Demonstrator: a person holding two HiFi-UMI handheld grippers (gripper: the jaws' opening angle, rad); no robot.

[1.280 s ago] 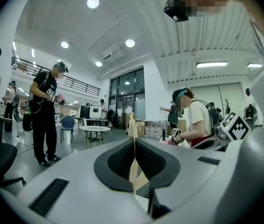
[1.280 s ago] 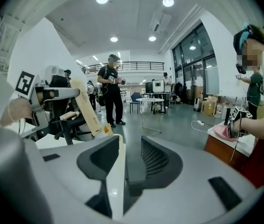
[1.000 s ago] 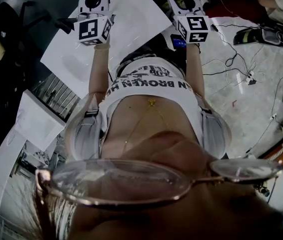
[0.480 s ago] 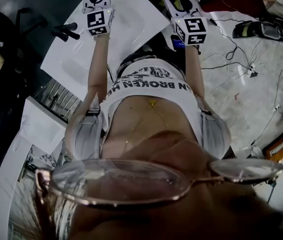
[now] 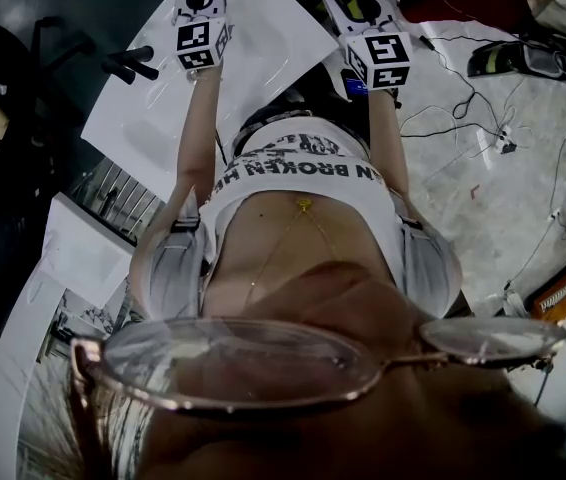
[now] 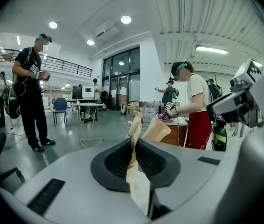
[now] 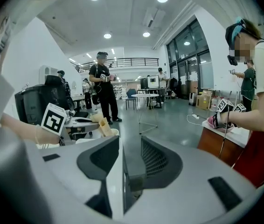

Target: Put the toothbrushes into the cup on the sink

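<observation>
**Entry: left gripper with tan strip, right gripper idle, above the white sink top**

**Holding.** The left gripper (image 6: 133, 143) is clenched on a flat tan strip (image 6: 138, 183). This is probably a paper-wrapped toothbrush, though the wrapping hides what is inside. The strip stands on edge between the pads and sticks out past the tips. The right gripper (image 7: 121, 144) has its jaws together with nothing between them.

**Location.** Both grippers are over the far edge of the white sink top (image 5: 273, 38). The head view shows no cup. In the right gripper view a pale rounded rim (image 7: 109, 132) lies just below the strip's end. It may be the cup, but I cannot tell.

**Hazards (judged).**
- The pads pinch only a thin edge, so the strip could pivot or slide out as it is lowered.
- With the cup not clearly in sight, the tip may catch the rim or land beside it.
- A light cup could tip if nudged sideways.

**Pose.** Both forearms are stretched forward, side by side and apart. Each gripper is tilted slightly downward with its marker cube facing up.
</observation>
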